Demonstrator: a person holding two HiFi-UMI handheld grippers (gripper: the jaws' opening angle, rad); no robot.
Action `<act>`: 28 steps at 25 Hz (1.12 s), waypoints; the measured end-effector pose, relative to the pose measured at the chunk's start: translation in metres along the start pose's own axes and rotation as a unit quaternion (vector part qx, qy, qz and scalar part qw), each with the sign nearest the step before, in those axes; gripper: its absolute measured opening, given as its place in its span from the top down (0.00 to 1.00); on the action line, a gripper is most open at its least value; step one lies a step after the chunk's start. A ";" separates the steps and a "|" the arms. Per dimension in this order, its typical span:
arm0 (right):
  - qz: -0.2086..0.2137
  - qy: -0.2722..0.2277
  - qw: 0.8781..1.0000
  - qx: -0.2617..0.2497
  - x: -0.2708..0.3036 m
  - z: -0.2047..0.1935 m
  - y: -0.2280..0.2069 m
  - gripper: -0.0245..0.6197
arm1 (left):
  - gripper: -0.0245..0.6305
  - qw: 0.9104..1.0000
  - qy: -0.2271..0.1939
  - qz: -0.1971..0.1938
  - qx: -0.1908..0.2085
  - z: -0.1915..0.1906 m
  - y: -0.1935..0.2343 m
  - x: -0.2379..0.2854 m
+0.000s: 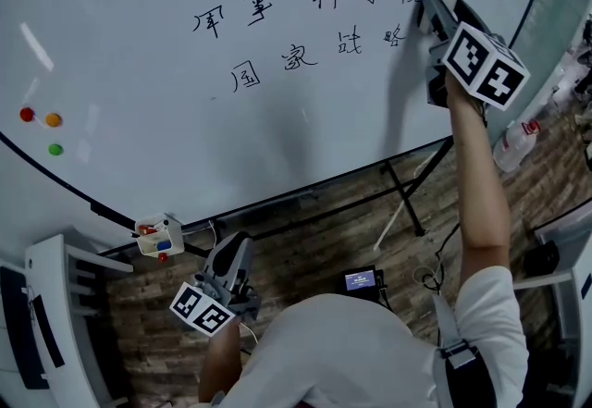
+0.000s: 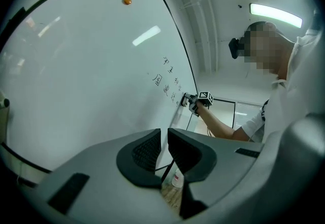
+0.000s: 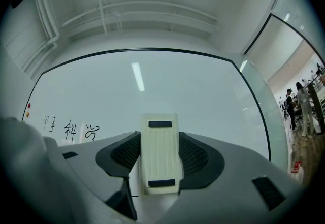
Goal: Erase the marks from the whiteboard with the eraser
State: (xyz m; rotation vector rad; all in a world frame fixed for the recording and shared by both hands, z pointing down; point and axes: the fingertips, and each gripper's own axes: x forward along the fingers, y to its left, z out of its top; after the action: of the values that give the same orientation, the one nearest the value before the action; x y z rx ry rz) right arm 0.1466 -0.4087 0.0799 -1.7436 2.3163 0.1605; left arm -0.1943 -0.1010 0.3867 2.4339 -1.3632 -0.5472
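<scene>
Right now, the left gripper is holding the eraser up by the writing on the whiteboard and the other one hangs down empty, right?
Not quite. It is the right gripper that holds the eraser up by the writing on the whiteboard; the right gripper view shows it clamped between the fingers. The left gripper is the one hanging down empty.

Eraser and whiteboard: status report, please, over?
Right tool shut on eraser, at the marks' right end. Left tool shut, empty, low. Both rows unerased; nothing blocking.
</scene>
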 end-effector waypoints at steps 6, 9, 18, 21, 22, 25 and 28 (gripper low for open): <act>0.002 0.001 1.000 -0.007 -0.001 -0.001 0.023 0.57 | 0.91 1.000 -0.001 0.002 -0.004 0.000 0.005 -0.009; -0.004 0.002 1.000 -0.006 -0.002 -0.001 0.028 0.57 | 0.91 1.000 -0.003 0.002 -0.008 0.001 0.007 -0.013; -0.006 -0.005 1.000 -0.014 -0.004 -0.001 0.057 0.57 | 0.91 1.000 -0.001 0.002 -0.021 -0.001 0.015 -0.020; -0.006 -0.007 1.000 -0.012 -0.005 -0.001 0.065 0.57 | 0.91 1.000 0.000 0.000 -0.021 0.000 0.018 -0.022; -0.006 -0.008 1.000 -0.011 -0.005 -0.001 0.068 0.57 | 0.91 1.000 0.001 -0.001 -0.021 0.000 0.018 -0.023; -0.004 -0.011 1.000 -0.013 -0.006 -0.001 0.078 0.57 | 0.91 1.000 0.004 -0.004 -0.022 0.002 0.022 -0.025; 0.000 -0.014 1.000 -0.020 -0.008 -0.001 0.092 0.57 | 0.91 1.000 0.007 -0.006 -0.022 0.003 0.026 -0.026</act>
State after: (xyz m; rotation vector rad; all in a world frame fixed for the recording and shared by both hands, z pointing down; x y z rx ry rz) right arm 0.0603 -0.3757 0.0776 -1.7490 2.3091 0.2318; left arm -0.2273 -0.0917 0.4000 2.4081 -1.3168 -0.5566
